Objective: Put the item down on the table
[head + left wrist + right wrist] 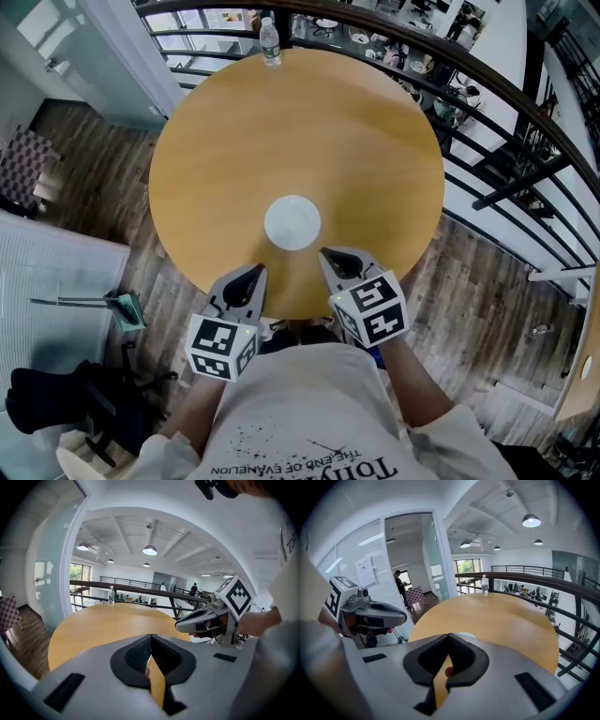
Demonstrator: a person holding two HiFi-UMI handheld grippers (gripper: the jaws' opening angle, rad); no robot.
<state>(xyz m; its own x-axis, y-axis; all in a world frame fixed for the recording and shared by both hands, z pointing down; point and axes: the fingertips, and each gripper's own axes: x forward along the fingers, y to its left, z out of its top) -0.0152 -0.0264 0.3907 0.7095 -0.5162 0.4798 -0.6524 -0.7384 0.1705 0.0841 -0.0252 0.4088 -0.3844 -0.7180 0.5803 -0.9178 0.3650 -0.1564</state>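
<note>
Your round tan wooden table [234,141] lies open on every side of the flat white round disc [292,222]. Well beyond the disc, a clear plastic water bottle [270,42] stands at the far rim, and a dark metal railing [487,89] curves behind it.

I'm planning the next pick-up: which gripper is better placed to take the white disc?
Right, probably. The right gripper has its tip nearer the white disc, whose edge shows just past its jaws in its own view. The left gripper sits further back. Both are shut and empty.
</note>
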